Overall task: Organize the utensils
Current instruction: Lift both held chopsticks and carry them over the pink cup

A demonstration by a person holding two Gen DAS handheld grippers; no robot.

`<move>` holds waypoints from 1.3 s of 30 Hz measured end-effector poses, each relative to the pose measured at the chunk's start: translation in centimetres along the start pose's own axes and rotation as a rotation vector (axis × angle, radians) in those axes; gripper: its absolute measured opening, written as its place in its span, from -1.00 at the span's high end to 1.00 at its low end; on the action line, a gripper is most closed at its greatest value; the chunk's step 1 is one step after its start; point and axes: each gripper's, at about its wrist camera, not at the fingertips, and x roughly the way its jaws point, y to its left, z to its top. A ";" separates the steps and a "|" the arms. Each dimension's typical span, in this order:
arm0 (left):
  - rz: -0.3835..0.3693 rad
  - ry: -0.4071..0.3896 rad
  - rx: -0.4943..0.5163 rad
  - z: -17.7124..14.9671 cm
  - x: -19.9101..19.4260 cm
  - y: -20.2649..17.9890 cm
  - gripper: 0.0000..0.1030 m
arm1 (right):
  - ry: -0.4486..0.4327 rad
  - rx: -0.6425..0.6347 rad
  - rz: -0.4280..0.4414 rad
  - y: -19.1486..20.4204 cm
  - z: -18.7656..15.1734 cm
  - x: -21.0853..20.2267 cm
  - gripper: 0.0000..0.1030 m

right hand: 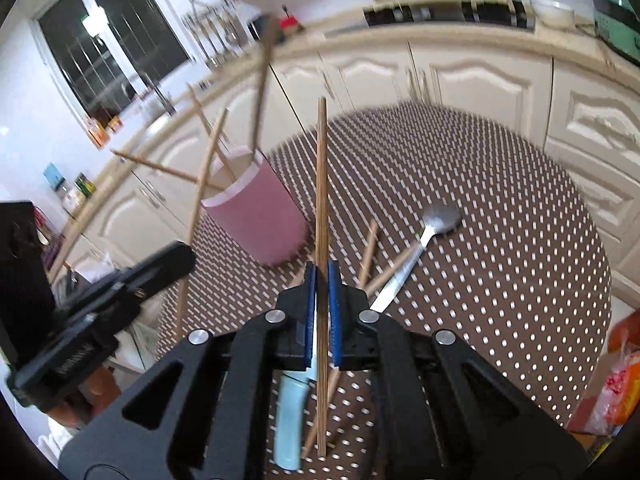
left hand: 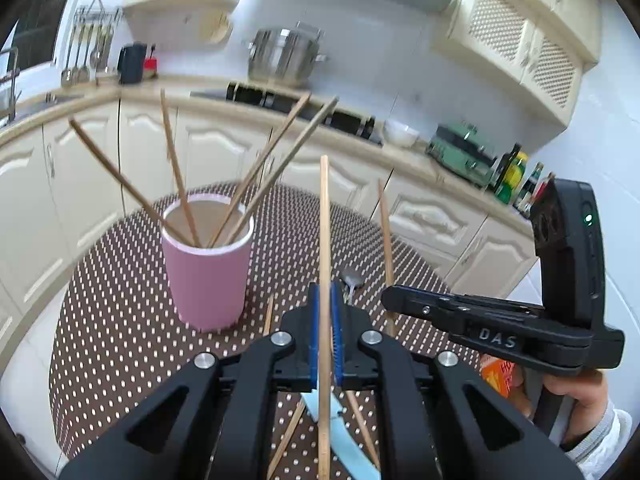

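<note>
Pink cup (left hand: 208,268) stands on the dotted table (left hand: 112,312), four chopsticks (left hand: 176,172) leaning in it. Left tongs (left hand: 325,320) are clamped on one chopstick (left hand: 324,216), held upright above the table. Right tongs (right hand: 322,300) are clamped on a darker chopstick (right hand: 321,184), likewise raised. Loose chopsticks (right hand: 370,248), a spoon (right hand: 438,220) and a pale blue handle (right hand: 290,424) lie on the table near the cup.

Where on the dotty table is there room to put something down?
Bare patches: the table right of the spoon out to its edge, and left of the pink cup. Crowded: between cup and spoon, where loose chopsticks and a blue-handled utensil lie near you.
</note>
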 end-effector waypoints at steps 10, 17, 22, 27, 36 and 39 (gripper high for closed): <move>0.000 -0.275 -0.035 1.9 -3.1 1.3 0.89 | -0.179 -0.107 0.041 6.2 3.1 -2.3 0.87; 0.046 -0.406 -0.063 3.8 -3.4 2.6 0.89 | -0.250 -0.160 0.061 8.7 5.3 -2.1 0.87; 0.086 -0.523 -0.043 5.4 -3.6 2.7 0.89 | -0.287 -0.178 0.084 9.6 7.1 -1.5 0.87; 0.197 -0.666 -0.025 6.7 -3.5 2.9 0.89 | -0.332 -0.180 0.106 10.0 8.7 -0.7 0.87; 0.277 -0.770 -0.006 7.8 -1.3 2.9 0.89 | -0.399 -0.173 0.123 9.7 10.1 0.3 0.87; 0.283 -0.787 -0.017 7.7 -0.5 3.3 0.89 | -0.428 -0.165 0.128 9.5 10.5 0.4 0.87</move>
